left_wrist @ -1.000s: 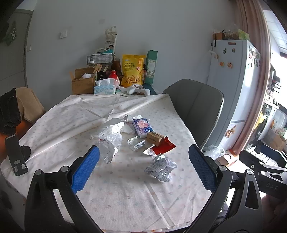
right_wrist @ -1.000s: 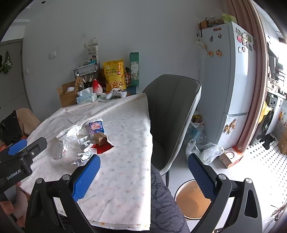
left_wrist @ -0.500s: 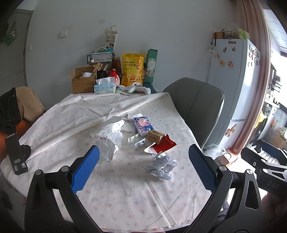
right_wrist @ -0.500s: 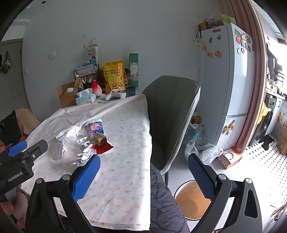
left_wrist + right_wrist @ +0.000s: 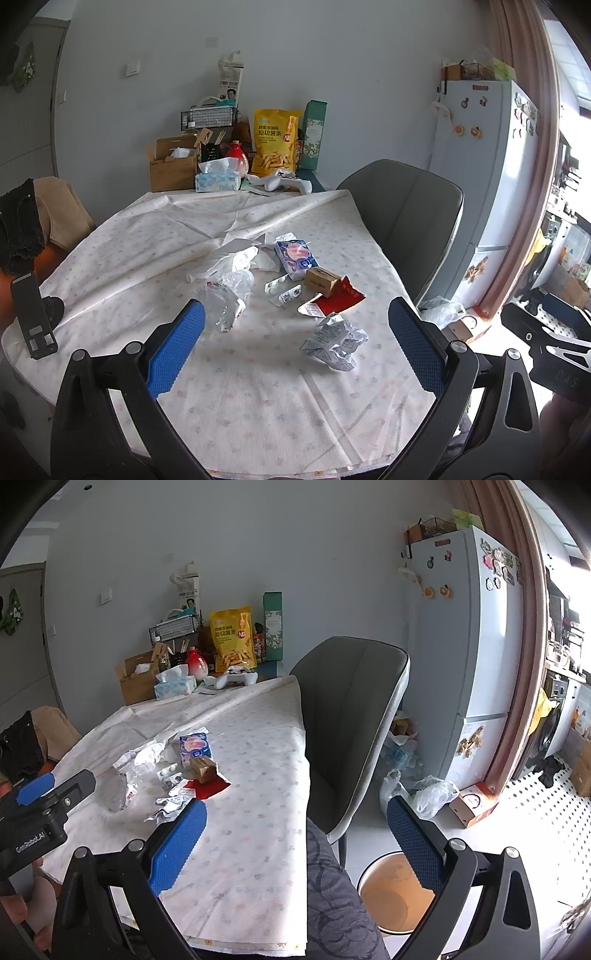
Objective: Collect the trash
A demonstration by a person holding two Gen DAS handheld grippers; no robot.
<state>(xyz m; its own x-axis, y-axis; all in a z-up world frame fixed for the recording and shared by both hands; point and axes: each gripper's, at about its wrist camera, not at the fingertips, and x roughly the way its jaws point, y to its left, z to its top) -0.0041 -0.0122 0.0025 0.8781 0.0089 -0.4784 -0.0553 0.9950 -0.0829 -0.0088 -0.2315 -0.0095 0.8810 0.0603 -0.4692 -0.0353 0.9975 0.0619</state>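
Trash lies in the middle of the table [image 5: 258, 406]: a crumpled printed paper [image 5: 334, 341], a red wrapper [image 5: 338, 299], a small brown box [image 5: 320, 280], a blue tissue pack [image 5: 295, 254], clear crumpled plastic [image 5: 227, 295] and white bags [image 5: 229, 262]. My left gripper [image 5: 295, 347] is open and empty, above the near table, short of the crumpled paper. My right gripper [image 5: 295, 843] is open and empty over the table's right edge. An orange bin [image 5: 395, 897] stands on the floor below it. The trash pile [image 5: 184, 768] also shows in the right wrist view.
A grey chair [image 5: 410, 221] stands at the table's right side. Boxes, a tissue box [image 5: 218, 179] and a yellow snack bag [image 5: 275, 147] crowd the far end. A fridge [image 5: 469, 646] stands right. A black phone stand [image 5: 33, 317] sits at the left edge.
My left gripper has drawn back slightly, so the trash sits a little farther off. My right gripper has barely moved.
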